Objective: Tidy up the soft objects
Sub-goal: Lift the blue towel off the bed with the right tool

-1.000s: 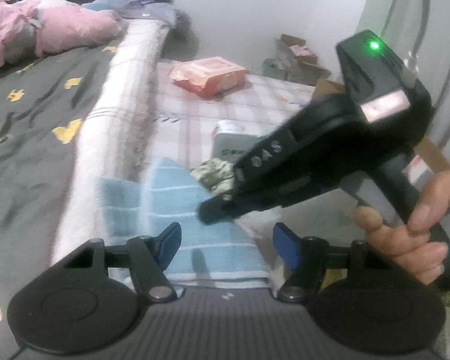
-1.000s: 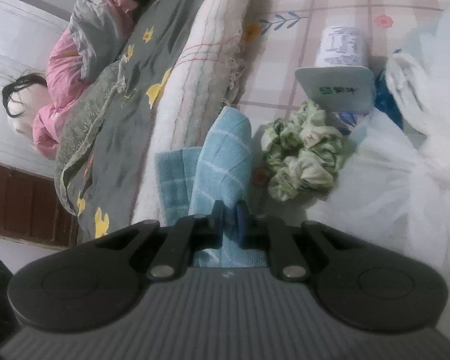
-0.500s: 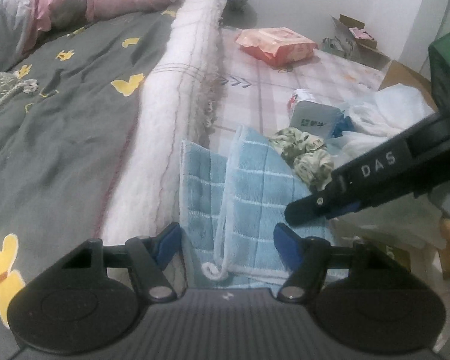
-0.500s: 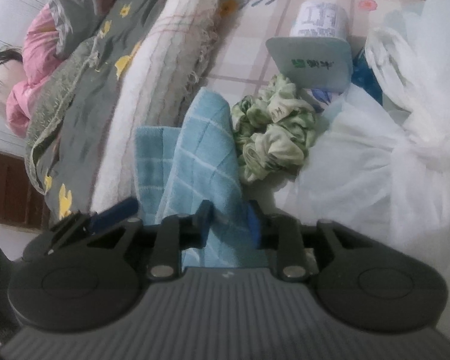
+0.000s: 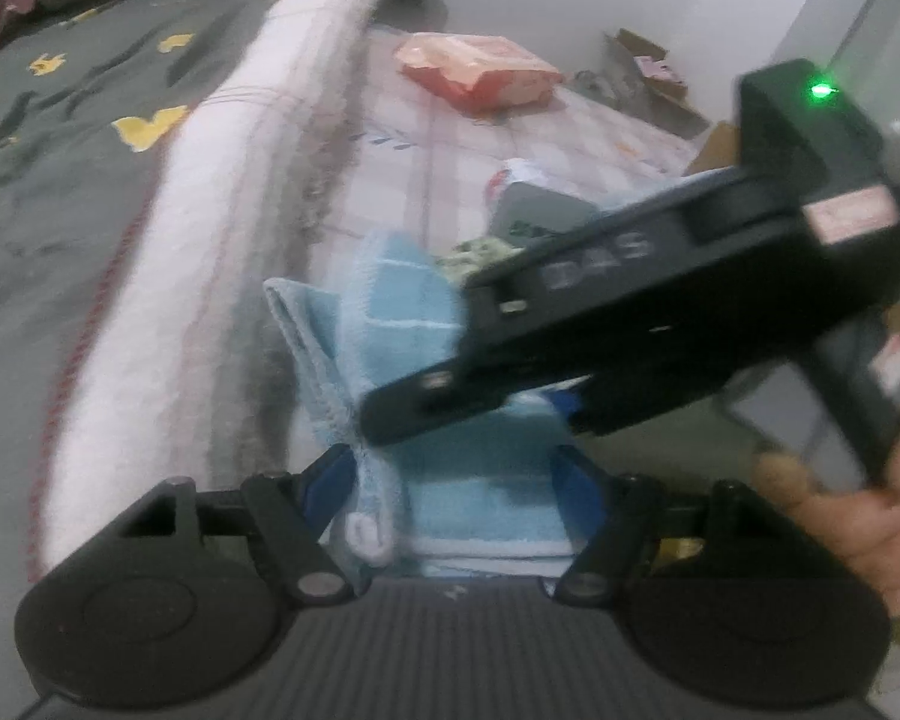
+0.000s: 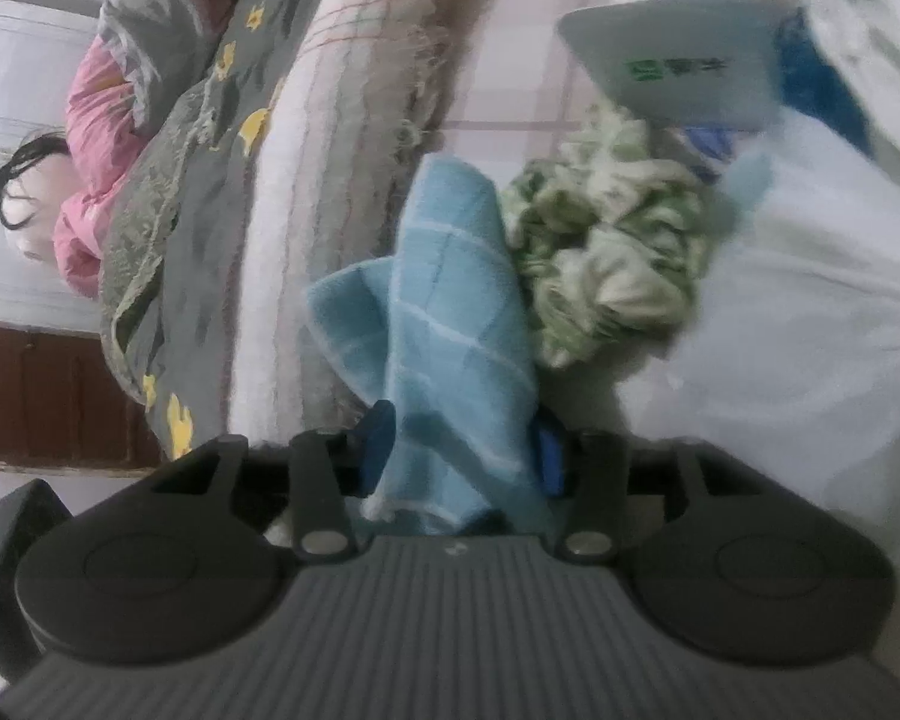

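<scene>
On checked bedding, the blue towel [image 6: 459,324] runs lengthwise away between the right gripper [image 6: 462,450]'s parted fingers; left gripper [image 5: 456,480] fingers wide.

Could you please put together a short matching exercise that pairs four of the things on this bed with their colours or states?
Things:
1. towel
2. scrunchie
3. snack packet
4. left gripper

Descriptions:
A. green and cream, crumpled
B. open, fingers either side of cloth
C. light blue with white grid lines
D. orange-red, lying far back on the checked sheet

Pairs: 1-C, 2-A, 3-D, 4-B
</scene>
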### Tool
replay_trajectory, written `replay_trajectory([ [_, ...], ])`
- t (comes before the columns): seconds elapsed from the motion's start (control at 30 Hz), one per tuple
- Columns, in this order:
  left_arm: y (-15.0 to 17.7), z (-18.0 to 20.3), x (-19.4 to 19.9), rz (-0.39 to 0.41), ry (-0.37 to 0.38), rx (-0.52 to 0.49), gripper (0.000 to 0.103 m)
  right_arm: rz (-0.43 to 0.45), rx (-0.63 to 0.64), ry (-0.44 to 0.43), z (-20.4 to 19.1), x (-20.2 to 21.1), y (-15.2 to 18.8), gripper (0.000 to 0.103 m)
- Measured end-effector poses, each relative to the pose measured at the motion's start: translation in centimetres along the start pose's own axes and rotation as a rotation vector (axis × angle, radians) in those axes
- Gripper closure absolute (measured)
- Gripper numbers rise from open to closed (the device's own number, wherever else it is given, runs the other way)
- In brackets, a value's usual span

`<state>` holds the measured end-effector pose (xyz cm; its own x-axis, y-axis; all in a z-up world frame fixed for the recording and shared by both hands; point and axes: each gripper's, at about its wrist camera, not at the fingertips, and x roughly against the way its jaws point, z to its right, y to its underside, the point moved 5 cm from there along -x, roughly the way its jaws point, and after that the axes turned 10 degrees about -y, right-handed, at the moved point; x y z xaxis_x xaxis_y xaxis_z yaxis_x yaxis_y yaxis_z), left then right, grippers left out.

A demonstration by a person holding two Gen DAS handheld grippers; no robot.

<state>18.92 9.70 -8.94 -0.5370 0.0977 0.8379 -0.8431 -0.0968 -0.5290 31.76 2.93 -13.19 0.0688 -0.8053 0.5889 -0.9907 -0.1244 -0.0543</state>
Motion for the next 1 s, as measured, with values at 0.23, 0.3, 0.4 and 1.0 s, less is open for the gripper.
replay_trajectory([
  [0.23, -0.1, 0.5, 2.2, 0.027, 0.017, 0.002, 0.032, 0.000, 0.033, -0.049, -1.8, 0.1, 0.5, 0.058],
  [0.3, -0.1, 0.8, 3.5, 0.055, 0.012, -0.011, 0.031, 0.008, 0.059, -0.068, -2.7, 0.7, 0.9, 0.060],
  [0.4, -0.4, 1.4, 5.8, 0.106, 0.012, -0.028, 0.030, 0.031, 0.085, -0.109, -4.1, 2.4, 1.1, 0.064],
  [1.0, -3.8, 22.1, 10.3, 0.275, 0.258, -0.359, 0.025, 0.491, 0.169, -0.137, -0.4, 26.1, 6.1, 0.080],
])
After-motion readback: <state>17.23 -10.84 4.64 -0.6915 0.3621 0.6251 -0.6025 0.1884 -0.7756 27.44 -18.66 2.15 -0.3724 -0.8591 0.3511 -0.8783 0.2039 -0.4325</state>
